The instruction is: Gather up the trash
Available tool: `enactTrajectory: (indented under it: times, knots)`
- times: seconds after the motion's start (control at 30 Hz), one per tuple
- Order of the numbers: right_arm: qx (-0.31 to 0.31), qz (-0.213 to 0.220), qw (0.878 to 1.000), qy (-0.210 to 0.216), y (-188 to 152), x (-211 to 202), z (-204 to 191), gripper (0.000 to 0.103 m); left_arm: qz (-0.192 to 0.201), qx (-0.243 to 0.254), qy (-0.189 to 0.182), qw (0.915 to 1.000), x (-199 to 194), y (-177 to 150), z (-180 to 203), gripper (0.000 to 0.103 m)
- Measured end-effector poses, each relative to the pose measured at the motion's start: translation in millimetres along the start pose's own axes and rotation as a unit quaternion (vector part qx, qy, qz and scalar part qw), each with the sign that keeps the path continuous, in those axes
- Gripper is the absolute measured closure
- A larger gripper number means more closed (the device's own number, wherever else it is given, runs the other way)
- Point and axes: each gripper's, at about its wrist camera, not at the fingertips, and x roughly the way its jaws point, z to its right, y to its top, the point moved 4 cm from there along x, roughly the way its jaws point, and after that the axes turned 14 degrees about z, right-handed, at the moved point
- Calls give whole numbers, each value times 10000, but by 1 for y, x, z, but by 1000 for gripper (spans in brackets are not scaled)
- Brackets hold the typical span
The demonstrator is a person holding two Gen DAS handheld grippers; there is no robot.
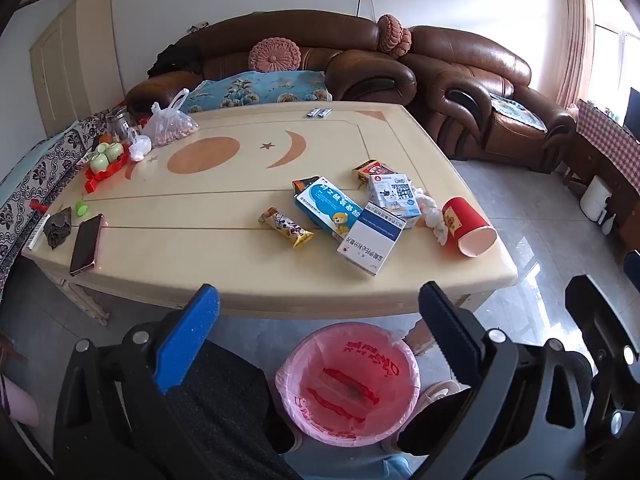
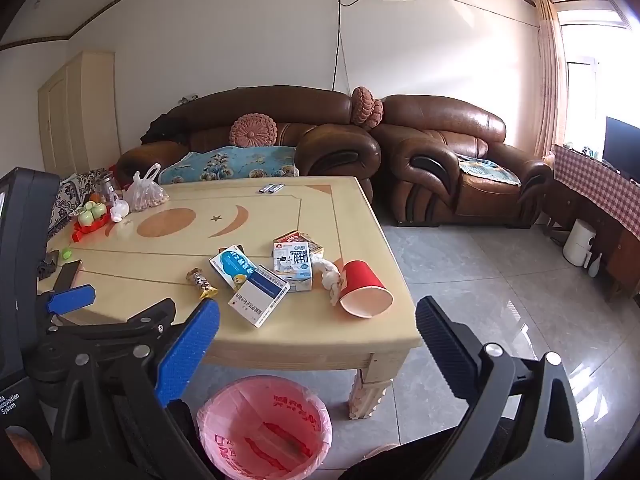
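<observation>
Glossy cream table (image 1: 224,264), one red paper cup (image 1: 468,226) tipped over, three cardboard boxes, one crinkled snack wrapper (image 1: 285,227), round pink-lined bin (image 1: 348,384), left gripper (image 1: 320,320) and right gripper (image 2: 318,334) both spread wide, empty

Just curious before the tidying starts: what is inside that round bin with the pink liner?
The round bin with the pink plastic liner holds no trash, only the liner's red print. The bottom beneath the liner is covered.
</observation>
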Motion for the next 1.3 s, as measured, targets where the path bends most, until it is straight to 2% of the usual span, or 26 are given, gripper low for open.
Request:
enactTrajectory:
  times: [1.3]
  knots:
    - [6, -44, 10000, 59, -3, -1, -4, 7, -12, -49, -23, 10000, 0, -2, -4, 5]
